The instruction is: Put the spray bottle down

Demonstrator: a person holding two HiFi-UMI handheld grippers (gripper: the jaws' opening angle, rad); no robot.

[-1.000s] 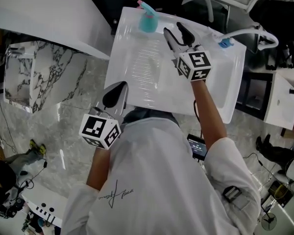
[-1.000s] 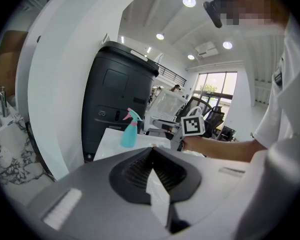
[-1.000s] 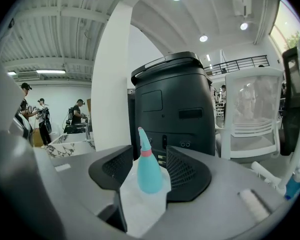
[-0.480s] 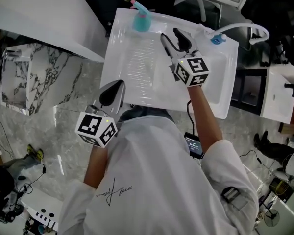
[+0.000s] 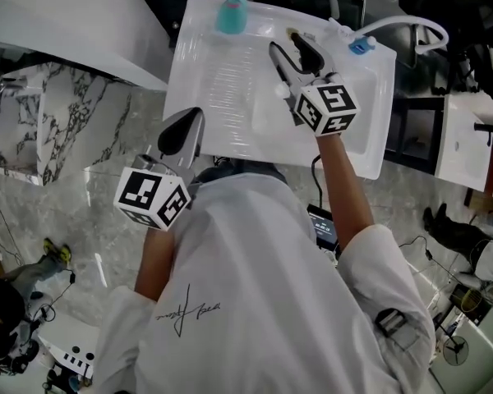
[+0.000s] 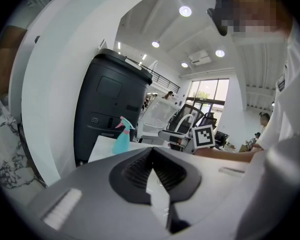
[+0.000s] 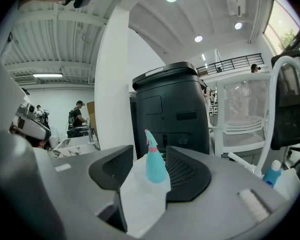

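Observation:
A teal spray bottle (image 5: 230, 15) with a pink collar stands upright on its own at the far edge of the white table (image 5: 222, 97). My right gripper (image 5: 294, 56) hovers over the table to the right of the bottle and nearer to me, open and empty. In the right gripper view the spray bottle (image 7: 155, 166) shows in the distance between the spread jaws of the right gripper (image 7: 149, 155). My left gripper (image 5: 181, 130) hangs at the table's near edge, shut on nothing. The left gripper view has the spray bottle (image 6: 122, 139) far off at the left.
A small bottle with a blue cap (image 5: 359, 45) stands at the table's far right corner. Beyond the table stand a black bin (image 7: 172, 109) and a white chair (image 7: 245, 114). A marble counter (image 5: 57, 130) lies to the left. People stand in the background.
The right gripper has drawn back a little from the bottle and stays open. The bottle stands free in every frame. The left gripper has hardly moved.

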